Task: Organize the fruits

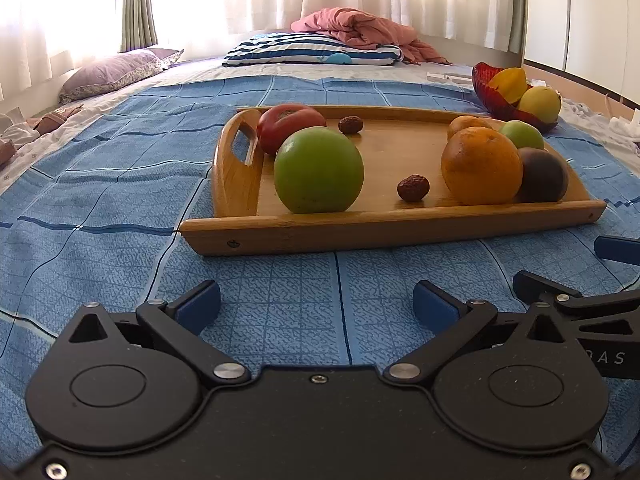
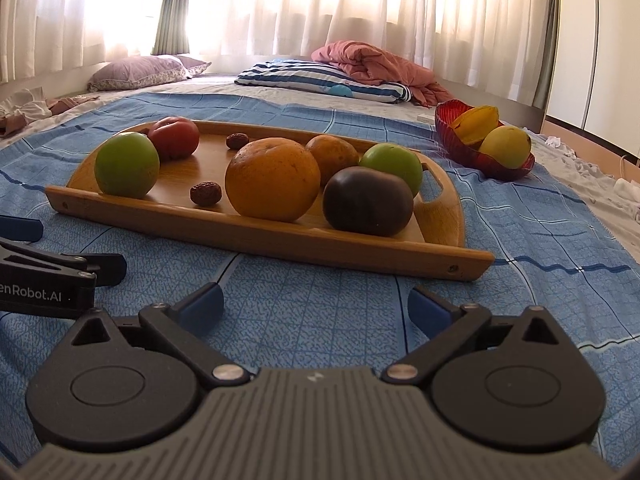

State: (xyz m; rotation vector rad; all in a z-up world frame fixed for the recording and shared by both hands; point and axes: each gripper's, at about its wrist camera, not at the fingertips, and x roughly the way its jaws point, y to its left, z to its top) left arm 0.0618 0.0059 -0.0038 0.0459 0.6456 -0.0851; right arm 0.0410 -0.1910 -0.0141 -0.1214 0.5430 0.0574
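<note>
Ahead of the left gripper, whose frame is matt black plastic with bright metal pins and smooth blue pads, lies a wooden tray with a satin, grained finish. The blue bedspread under both claws is woven cloth with a rough, speckled texture. On the tray, the large green fruit looks smooth and faintly glossy, the orange dimpled and matt, the dried dates wrinkled. Beyond the right gripper, to its right, the red bowl appears glossy and ribbed.
</note>
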